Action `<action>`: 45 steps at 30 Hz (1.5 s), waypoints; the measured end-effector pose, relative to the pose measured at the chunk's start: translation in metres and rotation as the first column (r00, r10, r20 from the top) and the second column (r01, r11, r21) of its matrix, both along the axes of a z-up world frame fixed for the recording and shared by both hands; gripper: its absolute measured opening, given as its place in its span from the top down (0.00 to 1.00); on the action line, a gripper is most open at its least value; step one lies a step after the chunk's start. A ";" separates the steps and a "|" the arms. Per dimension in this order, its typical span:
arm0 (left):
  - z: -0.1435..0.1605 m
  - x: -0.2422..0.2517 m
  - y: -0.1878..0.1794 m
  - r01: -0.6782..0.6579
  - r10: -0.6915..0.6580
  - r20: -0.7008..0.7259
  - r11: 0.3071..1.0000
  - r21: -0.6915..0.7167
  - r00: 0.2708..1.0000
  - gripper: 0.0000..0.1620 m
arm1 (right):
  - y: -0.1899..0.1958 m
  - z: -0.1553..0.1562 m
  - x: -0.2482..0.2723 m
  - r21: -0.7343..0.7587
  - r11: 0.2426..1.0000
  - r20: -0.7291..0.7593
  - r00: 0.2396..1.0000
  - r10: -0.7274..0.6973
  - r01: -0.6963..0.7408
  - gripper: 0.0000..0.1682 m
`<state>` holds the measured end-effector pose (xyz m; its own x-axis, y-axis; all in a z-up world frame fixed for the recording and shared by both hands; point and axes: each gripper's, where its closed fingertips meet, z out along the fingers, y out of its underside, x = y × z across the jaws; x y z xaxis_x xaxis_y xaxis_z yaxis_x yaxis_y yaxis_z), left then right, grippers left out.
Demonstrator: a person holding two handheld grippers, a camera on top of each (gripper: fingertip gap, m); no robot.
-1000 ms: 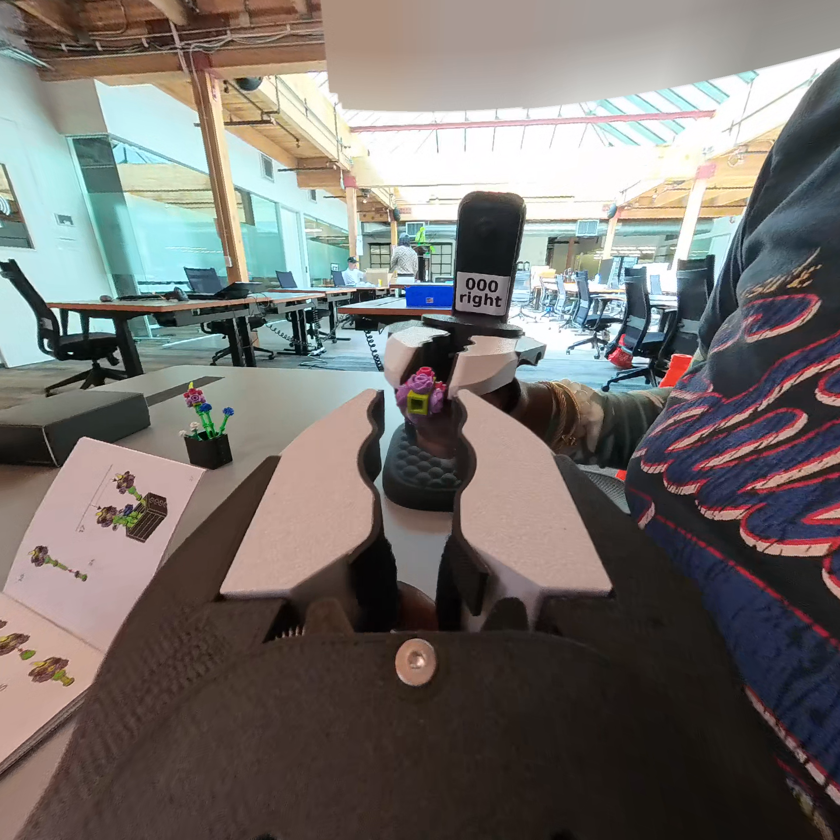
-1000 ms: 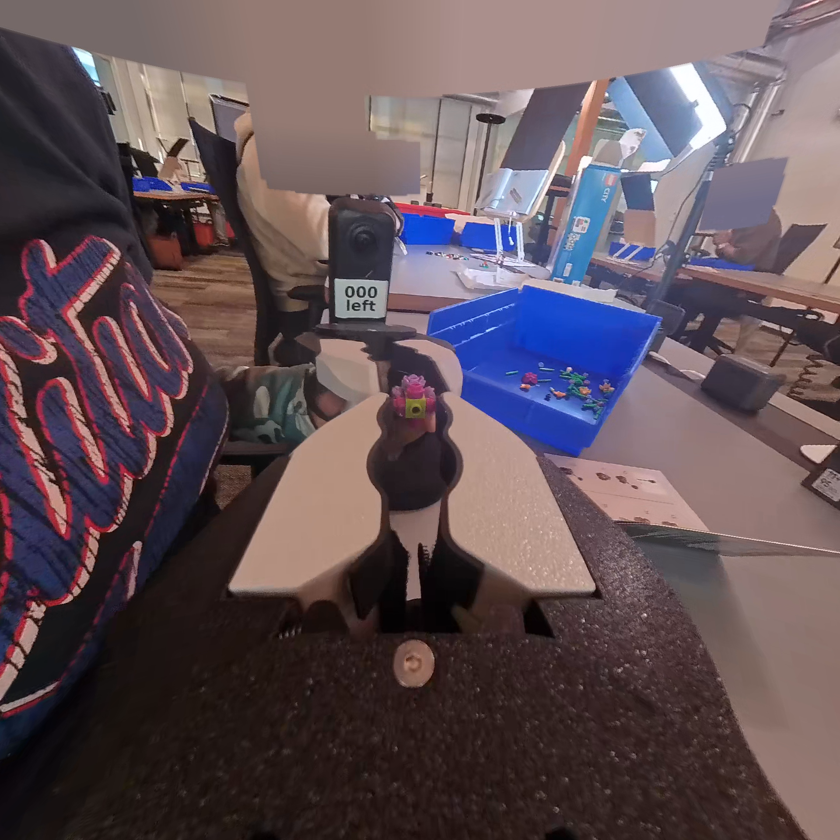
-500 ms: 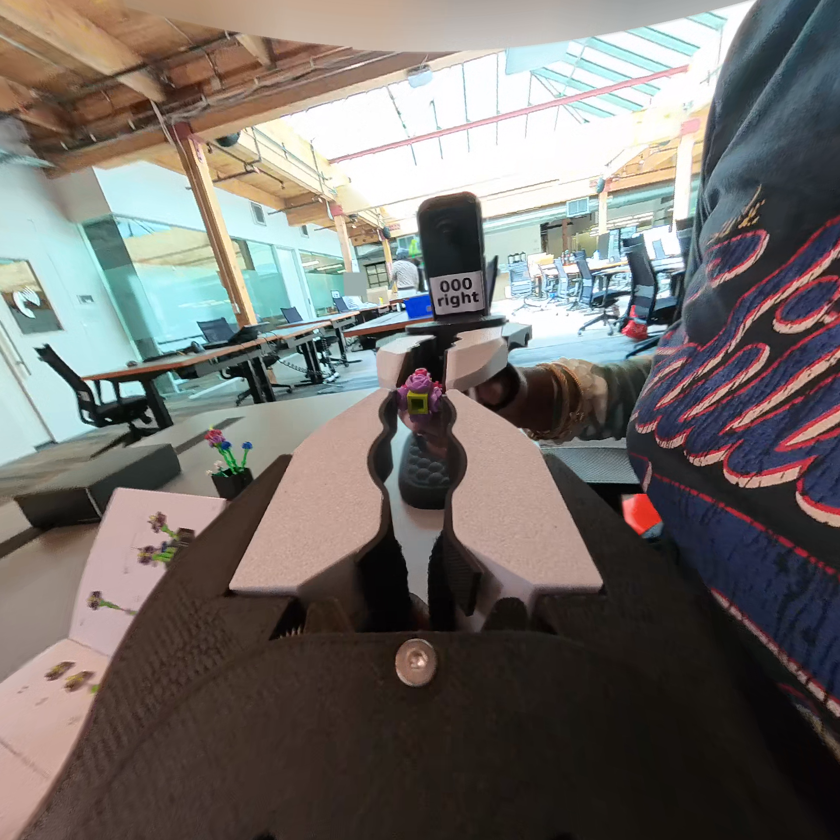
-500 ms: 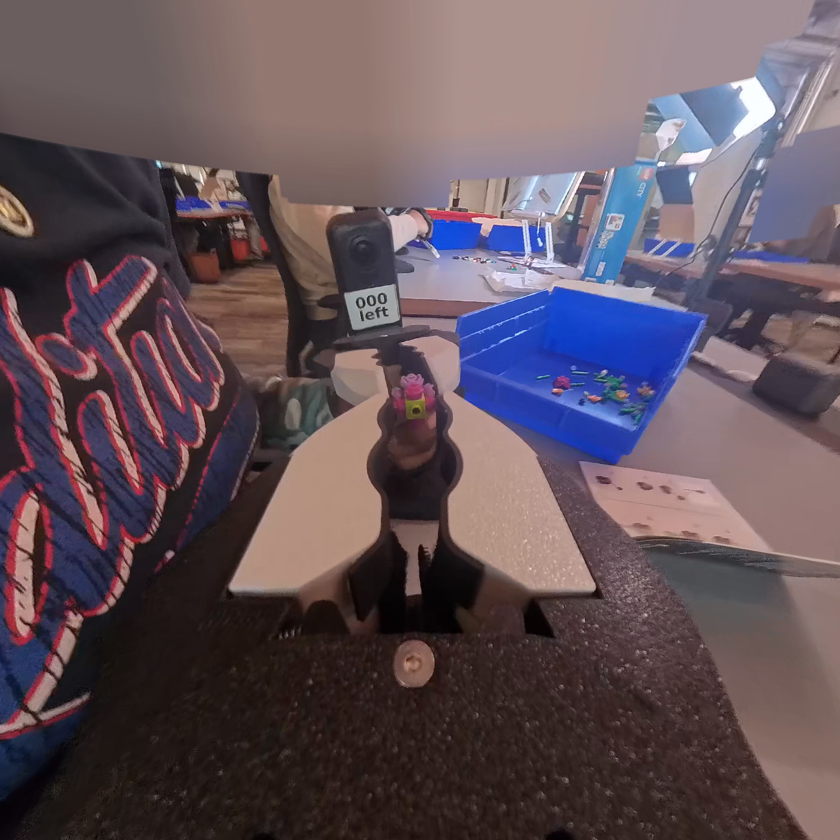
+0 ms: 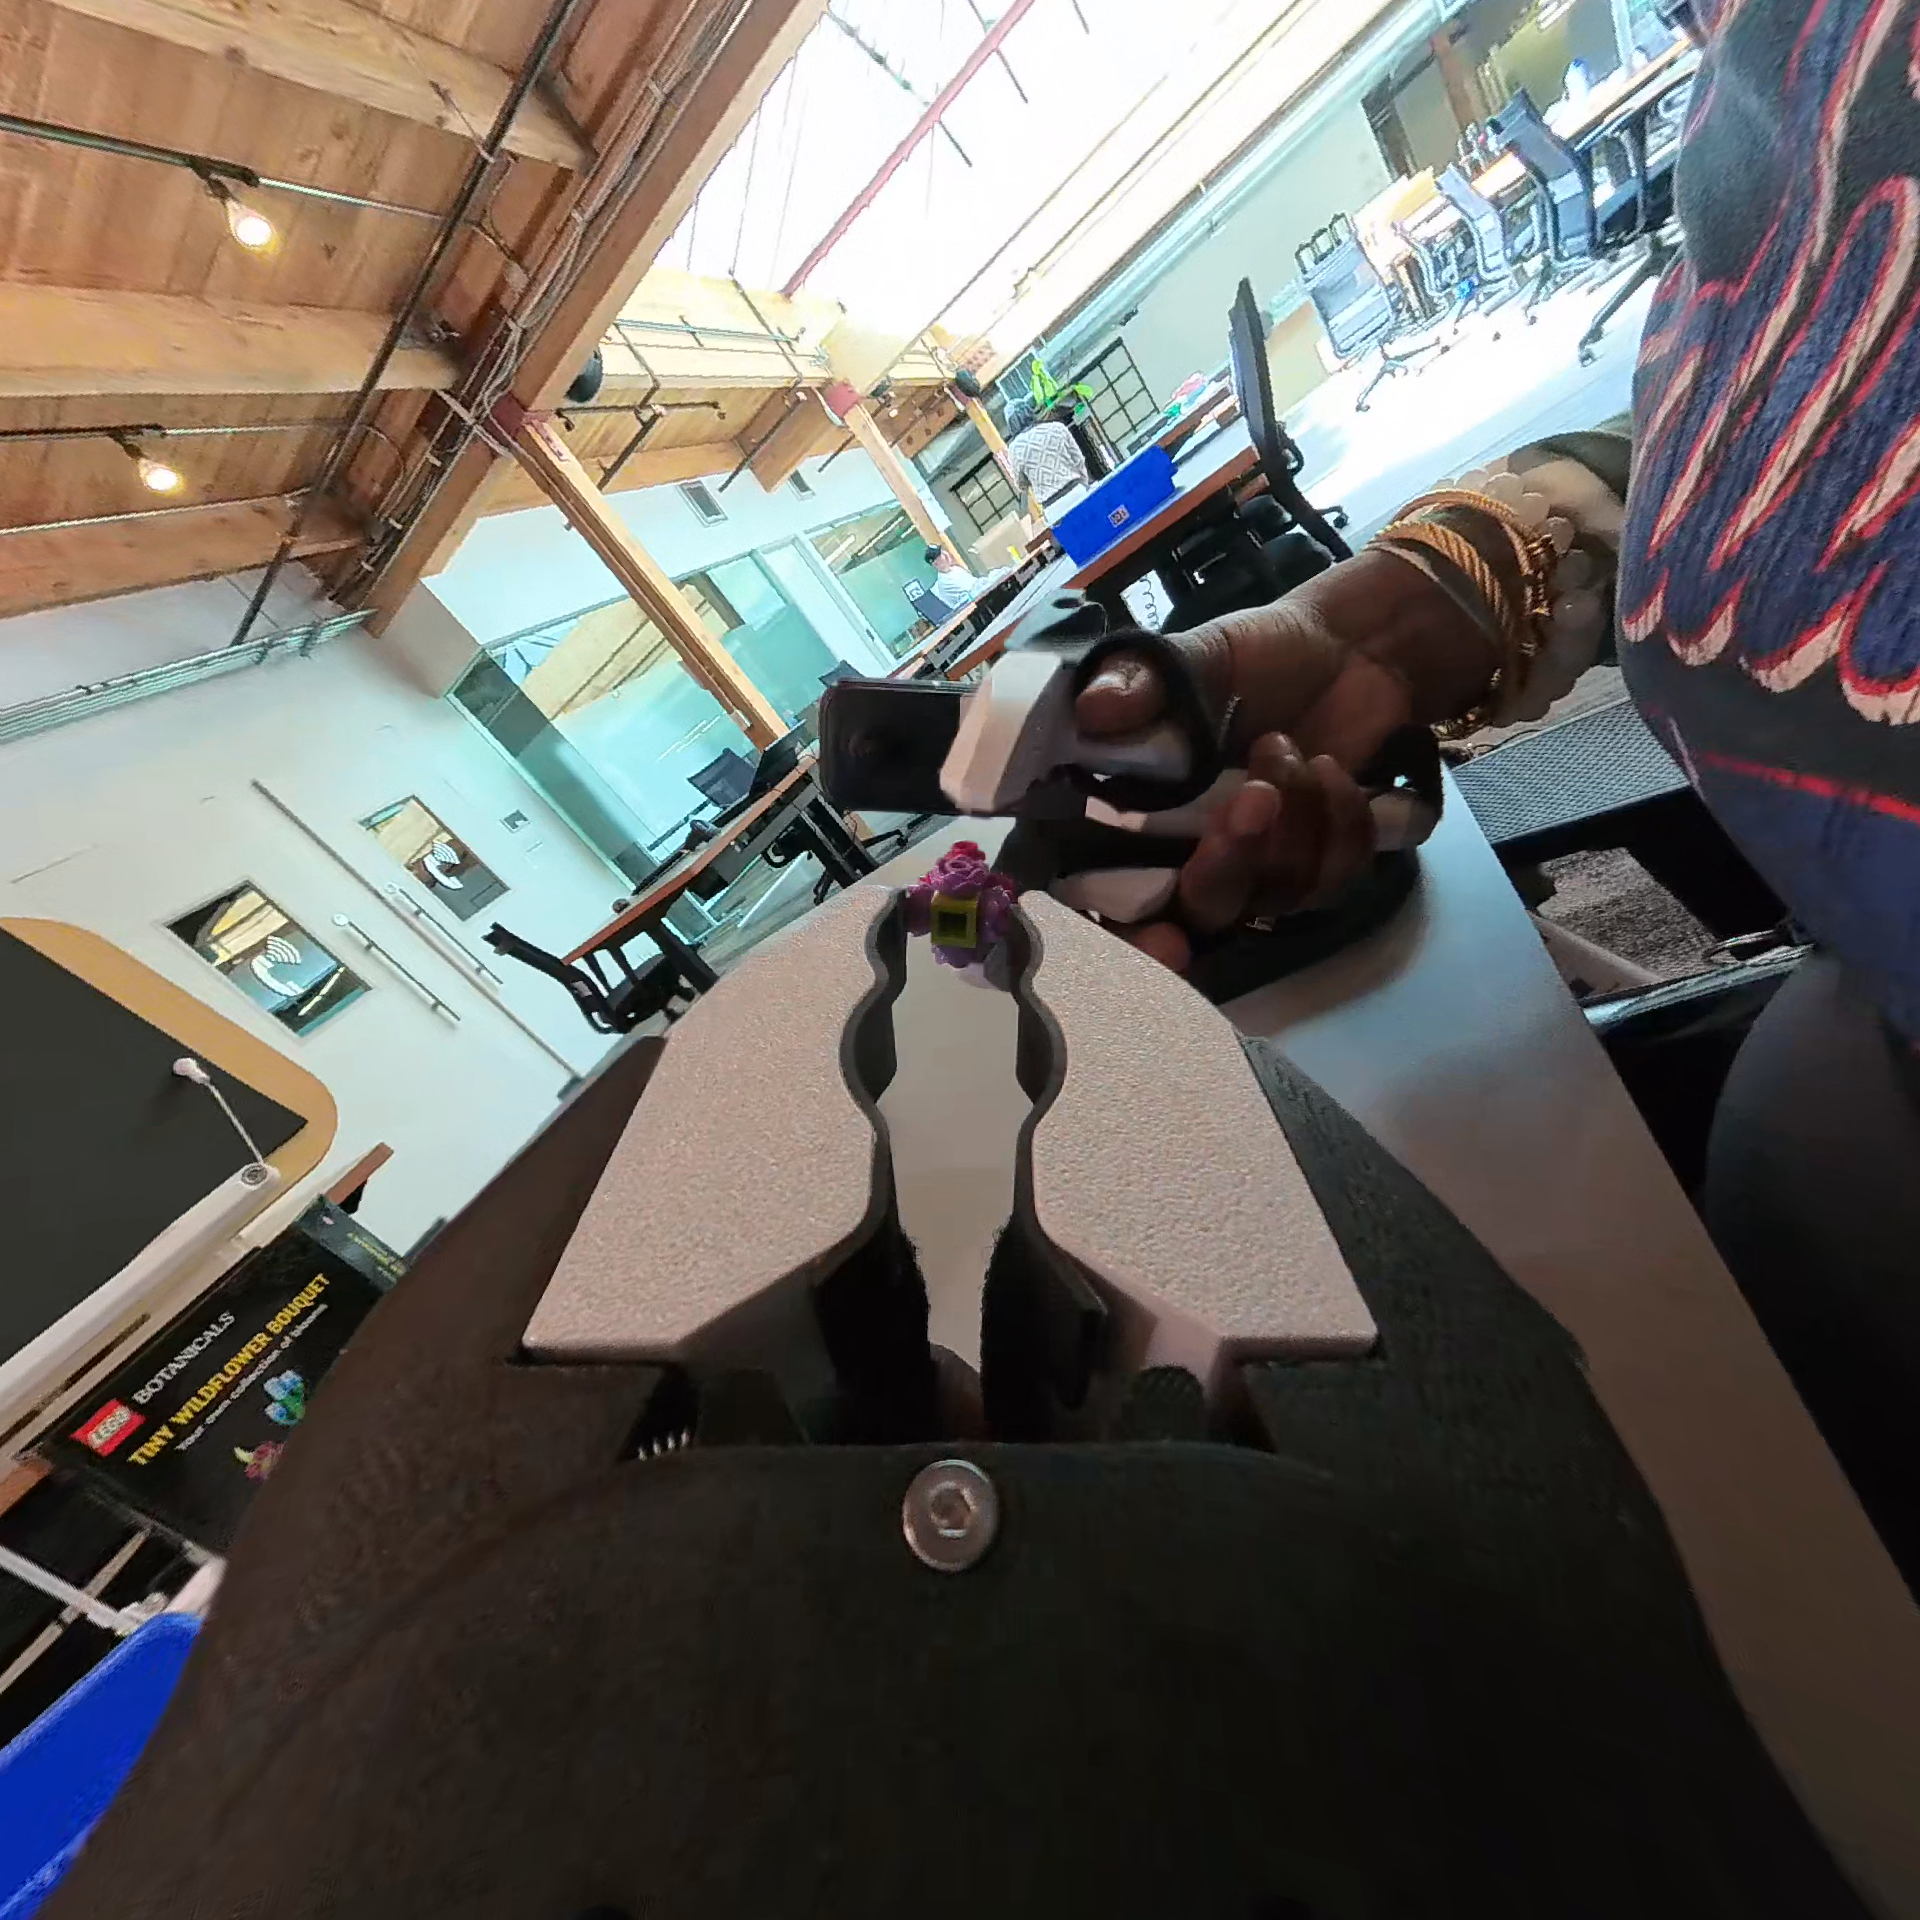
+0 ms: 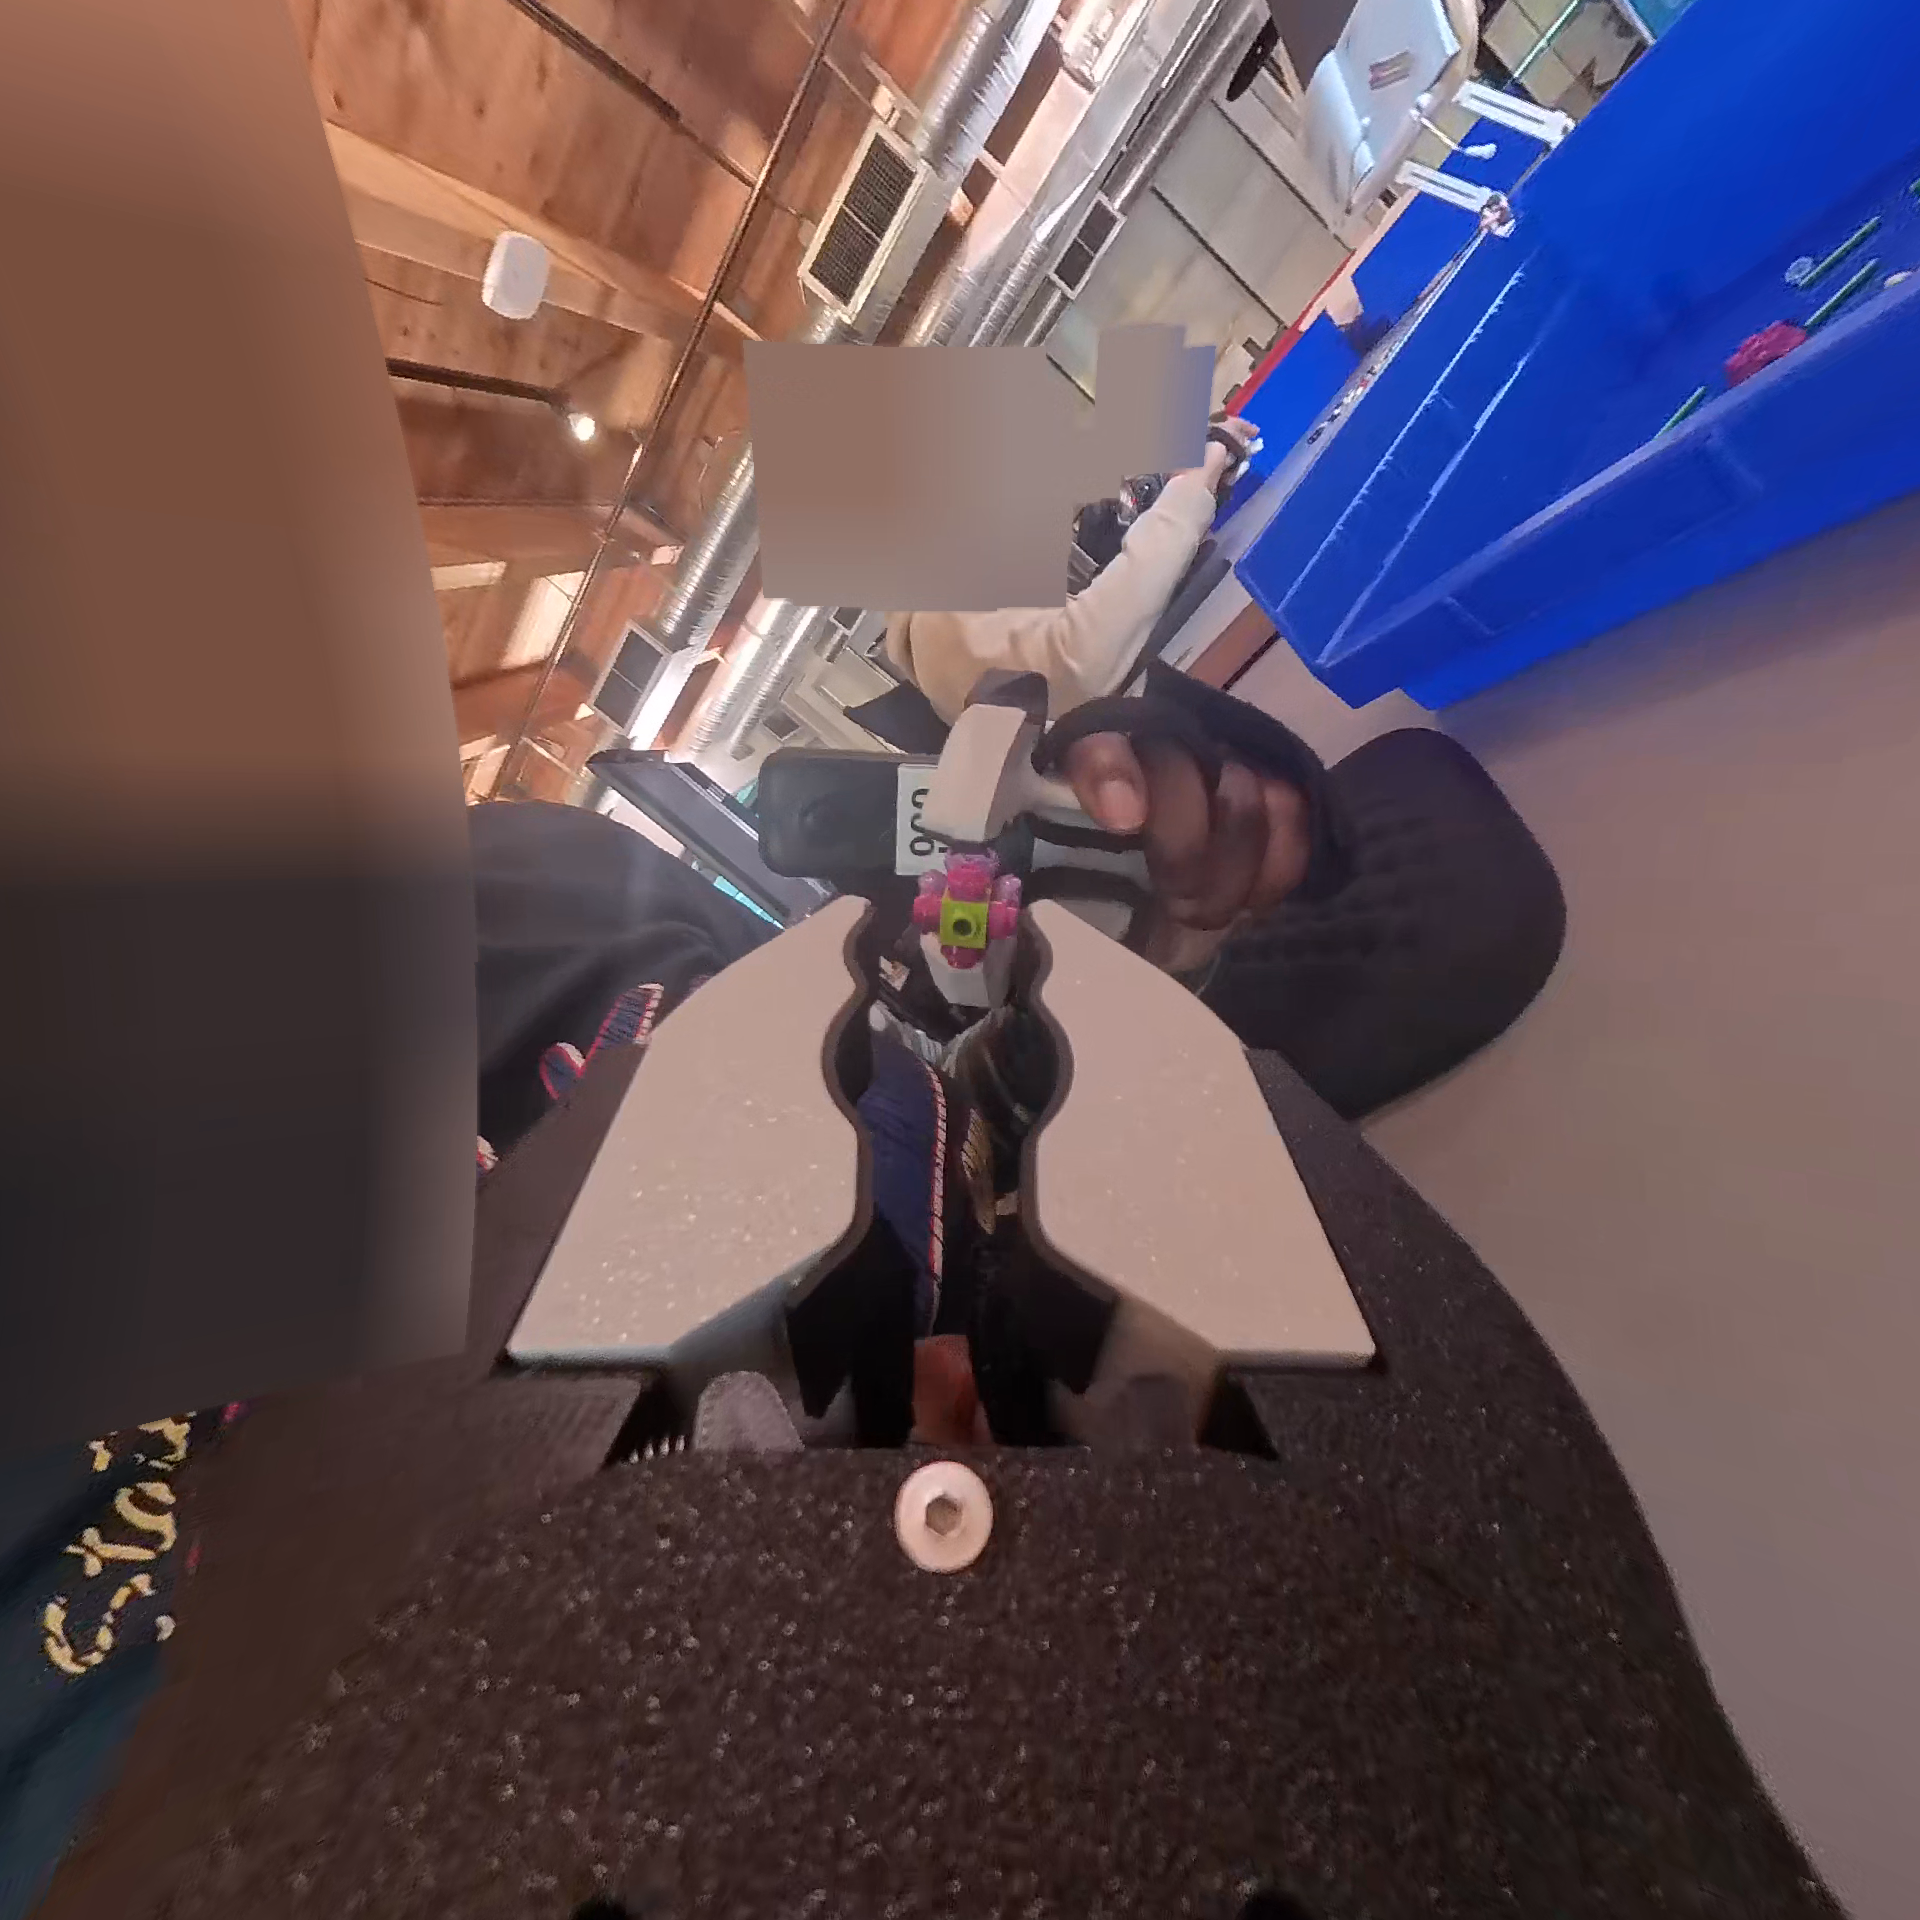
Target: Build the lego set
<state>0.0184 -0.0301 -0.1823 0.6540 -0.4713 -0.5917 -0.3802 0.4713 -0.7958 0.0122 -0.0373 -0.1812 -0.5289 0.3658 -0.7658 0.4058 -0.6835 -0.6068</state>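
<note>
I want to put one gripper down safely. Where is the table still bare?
In the right wrist view, the grey table is bare in the broad stretch between the blue bin and the black pad, and nearer the camera beside the pad. It is crowded at the pad, where the left hand is.

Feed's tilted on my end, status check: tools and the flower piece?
Left tool shut on purple flower piece. Right tool meets it tip to tip; grip unclear. Nothing between them; blue bin off to the side.
</note>
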 end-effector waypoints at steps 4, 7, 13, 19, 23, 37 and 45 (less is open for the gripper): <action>-0.002 0.000 0.002 0.001 0.000 0.024 0.999 -0.038 1.000 0.89 | 0.003 -0.004 -0.002 0.065 0.997 -0.004 0.999 -0.040 0.040 0.89; -0.004 -0.002 0.009 0.056 -0.007 0.207 0.971 -0.231 0.978 0.84 | 0.010 0.001 0.000 0.196 0.974 -0.098 0.990 -0.099 0.116 0.89; 0.005 0.003 0.007 0.388 -0.062 0.572 0.793 -0.469 0.818 0.82 | 0.012 0.002 0.004 0.627 0.729 -0.276 0.953 -0.122 0.275 0.89; 0.005 0.010 0.004 0.412 -0.115 0.564 0.801 -0.434 0.818 0.89 | 0.008 0.008 0.007 0.710 0.635 -0.331 0.940 -0.081 0.305 0.89; 0.007 0.009 0.004 0.421 -0.120 0.578 0.803 -0.421 0.807 0.81 | 0.003 0.008 0.009 0.747 0.588 -0.356 0.934 -0.040 0.310 0.89; 0.003 0.014 -0.005 0.411 -0.172 0.508 0.816 -0.406 0.844 0.89 | -0.003 0.003 0.012 0.786 0.545 -0.351 0.936 0.005 0.292 0.89; 0.018 -0.004 0.010 0.439 -0.072 0.701 0.823 -0.359 0.709 0.89 | 0.012 0.020 0.002 0.736 0.562 -0.407 0.910 -0.077 0.377 0.77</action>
